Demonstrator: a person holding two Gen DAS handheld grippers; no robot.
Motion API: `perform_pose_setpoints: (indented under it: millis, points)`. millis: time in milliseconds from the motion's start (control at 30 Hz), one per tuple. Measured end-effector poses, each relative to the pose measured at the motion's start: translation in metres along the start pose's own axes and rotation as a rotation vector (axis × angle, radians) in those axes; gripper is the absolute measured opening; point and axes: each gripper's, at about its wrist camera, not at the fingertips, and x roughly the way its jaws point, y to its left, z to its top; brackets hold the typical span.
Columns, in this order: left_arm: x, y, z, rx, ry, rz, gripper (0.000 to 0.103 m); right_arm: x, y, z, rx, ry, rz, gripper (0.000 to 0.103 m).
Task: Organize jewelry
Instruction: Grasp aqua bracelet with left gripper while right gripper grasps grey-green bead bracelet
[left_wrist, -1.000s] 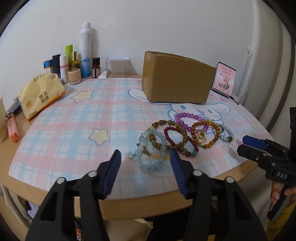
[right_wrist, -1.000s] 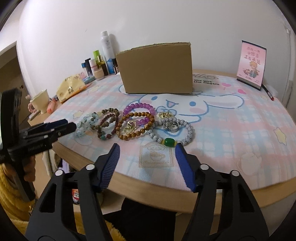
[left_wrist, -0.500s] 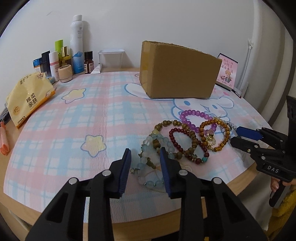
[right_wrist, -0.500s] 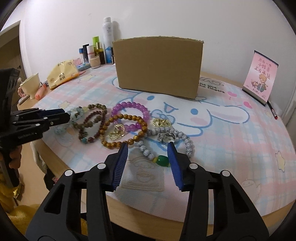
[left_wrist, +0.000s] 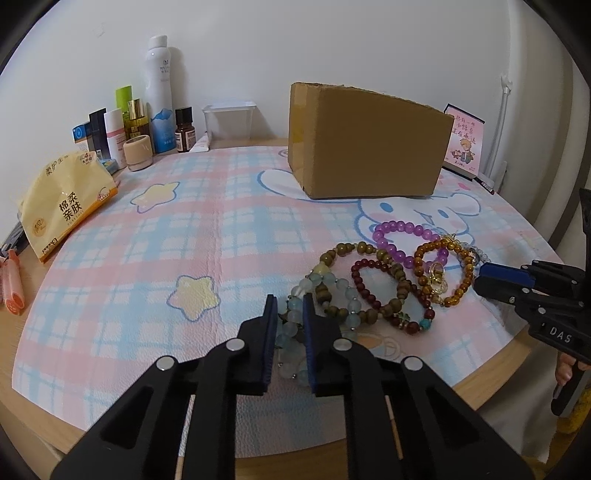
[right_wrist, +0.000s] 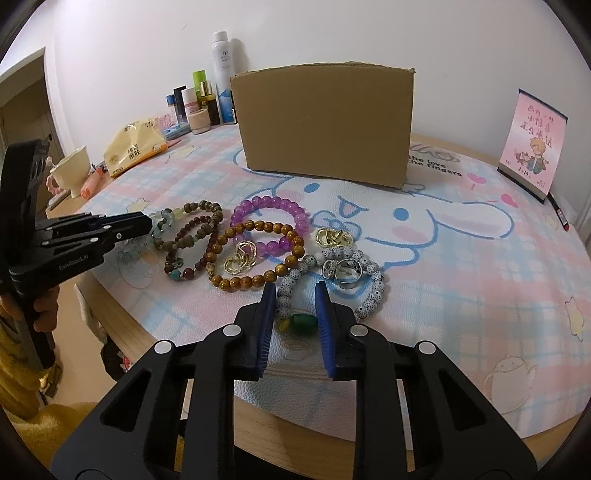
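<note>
A round table (left_wrist: 110, 417) fills both views, covered by a pink and blue checked mat (left_wrist: 155, 251) with a cartoon face. A closed cardboard box (left_wrist: 365, 142) stands on the mat at upper centre. A yellow tissue pack (left_wrist: 64, 201) lies at the left edge of the left wrist view, with bottles (left_wrist: 159, 92) in a row behind it against the wall. A pink card (right_wrist: 532, 140) stands at upper right in the right wrist view.

The jewelry lies in a heap in front of the box, near the table's front edge. The left gripper (left_wrist: 290, 314), bottom centre of its view, has just been closing; its blue pads are narrow around the pale blue bracelet (left_wrist: 295, 310) and appear to press its beads. The right gripper (right_wrist: 295, 299) has also been closing, its pads standing either side of the spotted white bracelet (right_wrist: 332, 273) with the green bead (right_wrist: 303, 321); contact there cannot be told. Rings (right_wrist: 240, 260) lie inside the brown bracelet (right_wrist: 258, 254).
</note>
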Motion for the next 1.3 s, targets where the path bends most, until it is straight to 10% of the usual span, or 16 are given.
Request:
perform_pose_setpoints:
  millis: [133,467,700,1300]
  points:
    - [-0.002,0.000,0.002,-0.009,-0.001,-0.012,0.010,-0.005,-0.003,0.001,0.017,-0.009,0.022,0.002]
    - [-0.009,-0.007,0.008,0.004,-0.022,-0.036,0.009,-0.011,-0.005,0.004,0.018,-0.010,0.015,0.003]
    - [-0.015,-0.006,0.008,0.006,-0.035,-0.043,0.009,-0.010,0.000,0.010,0.001,-0.012,-0.005,0.028]
    - [-0.027,-0.007,0.011,0.013,-0.061,-0.061,0.009,-0.001,-0.001,0.010,0.016,0.028,-0.003,0.008]
